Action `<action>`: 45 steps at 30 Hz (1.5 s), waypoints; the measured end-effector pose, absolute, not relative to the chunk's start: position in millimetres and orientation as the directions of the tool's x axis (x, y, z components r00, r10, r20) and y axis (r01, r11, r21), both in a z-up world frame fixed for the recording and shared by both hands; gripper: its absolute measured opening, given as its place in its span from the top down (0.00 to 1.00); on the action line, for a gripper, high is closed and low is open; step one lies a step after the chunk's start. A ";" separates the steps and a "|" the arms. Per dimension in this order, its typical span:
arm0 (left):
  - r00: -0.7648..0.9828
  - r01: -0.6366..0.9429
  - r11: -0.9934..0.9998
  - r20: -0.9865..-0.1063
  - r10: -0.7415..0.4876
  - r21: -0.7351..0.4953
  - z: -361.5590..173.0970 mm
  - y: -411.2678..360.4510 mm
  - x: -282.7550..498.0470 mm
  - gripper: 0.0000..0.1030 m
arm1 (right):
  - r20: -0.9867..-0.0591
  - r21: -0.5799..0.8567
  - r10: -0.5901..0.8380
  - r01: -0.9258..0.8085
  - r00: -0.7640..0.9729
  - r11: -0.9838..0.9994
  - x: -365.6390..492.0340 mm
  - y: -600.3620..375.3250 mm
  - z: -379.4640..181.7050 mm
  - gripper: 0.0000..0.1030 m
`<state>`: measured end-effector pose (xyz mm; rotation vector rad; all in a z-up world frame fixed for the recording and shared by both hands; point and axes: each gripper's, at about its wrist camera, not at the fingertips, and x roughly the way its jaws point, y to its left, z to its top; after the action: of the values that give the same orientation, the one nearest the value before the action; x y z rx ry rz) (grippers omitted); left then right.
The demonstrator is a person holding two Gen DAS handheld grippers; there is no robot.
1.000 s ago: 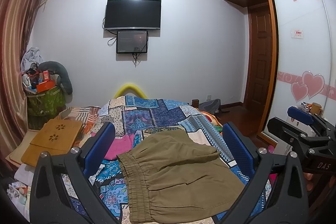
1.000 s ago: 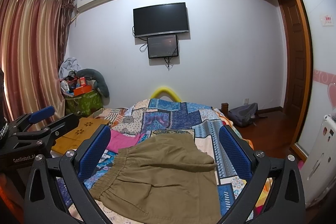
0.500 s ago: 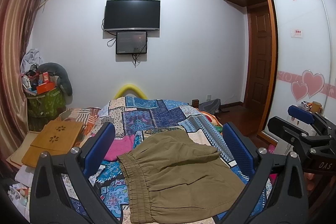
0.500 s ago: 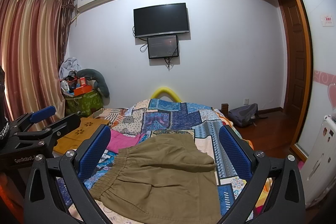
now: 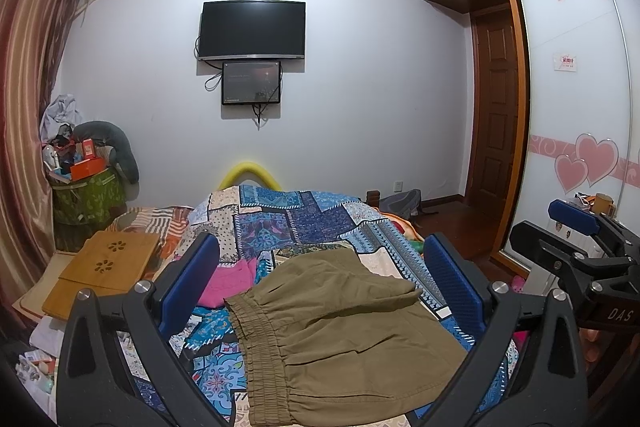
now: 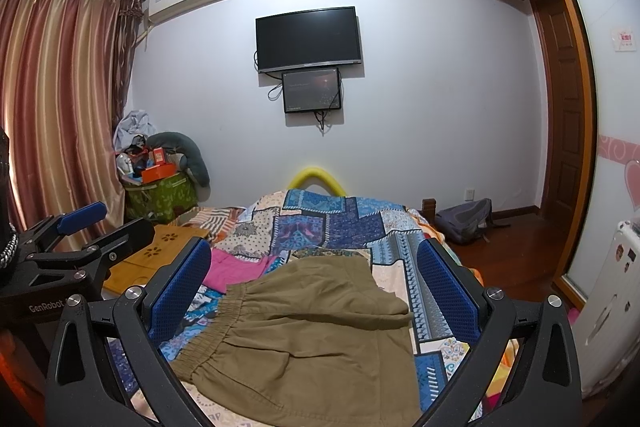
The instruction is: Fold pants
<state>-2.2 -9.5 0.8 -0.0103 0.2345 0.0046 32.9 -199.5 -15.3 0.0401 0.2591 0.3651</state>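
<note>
Olive-brown pants (image 5: 344, 327) lie folded on the patchwork bedspread (image 5: 296, 223), elastic waistband toward the left; they also show in the right wrist view (image 6: 316, 331). My left gripper (image 5: 320, 275) is open and empty, held above the pants. My right gripper (image 6: 314, 271) is open and empty, also above the pants. Each gripper shows at the edge of the other's view: the right one (image 5: 576, 227) and the left one (image 6: 76, 223).
A pink garment (image 5: 228, 283) lies on the bed left of the pants. A wooden lap tray (image 5: 104, 267) sits at the bed's left. A cluttered green bin (image 5: 86, 195) stands by the curtain. A backpack (image 6: 464, 219) lies on the floor near the door.
</note>
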 end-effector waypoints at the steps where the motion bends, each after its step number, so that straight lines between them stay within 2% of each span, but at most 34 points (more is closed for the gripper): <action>1: 0.973 -0.006 1.000 -0.232 0.003 -0.009 1.2 -9.4 -2.7 0.00 | -0.242 0.085 0.358 -0.348 0.902 0.934 32.5 -199.6 -15.7 0.01; 16: 0.971 -0.007 1.000 -0.238 0.005 -0.006 -0.1 -10.8 1.6 0.00 | -0.245 0.085 0.359 -0.349 0.900 0.933 33.9 -196.7 -12.6 0.01; 23: 0.956 -0.006 1.000 -0.294 0.005 -0.002 -8.4 -5.1 26.0 0.00 | -0.267 0.085 0.347 -0.337 0.899 0.938 47.3 -200.6 -20.8 0.01; 29: 0.905 -0.030 1.000 -0.425 0.024 -0.006 -34.4 21.1 81.4 0.00 | -0.338 0.048 0.294 -0.296 0.894 0.954 83.0 -211.6 -46.1 0.01; 37: 0.774 -0.124 0.992 -0.623 0.115 0.029 -100.8 67.2 160.9 0.00 | -0.502 -0.046 0.200 -0.257 0.841 0.965 151.1 -229.3 -110.1 0.01; 45: 0.622 -0.127 0.991 -0.776 0.104 0.031 -172.5 98.1 215.8 0.00 | -0.671 0.031 0.199 -0.242 0.714 0.970 212.4 -253.4 -167.6 0.01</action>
<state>215.8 98.1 -172.5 -0.0279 0.8891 0.1331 212.3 -253.4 -167.6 -0.0608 0.7359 0.2441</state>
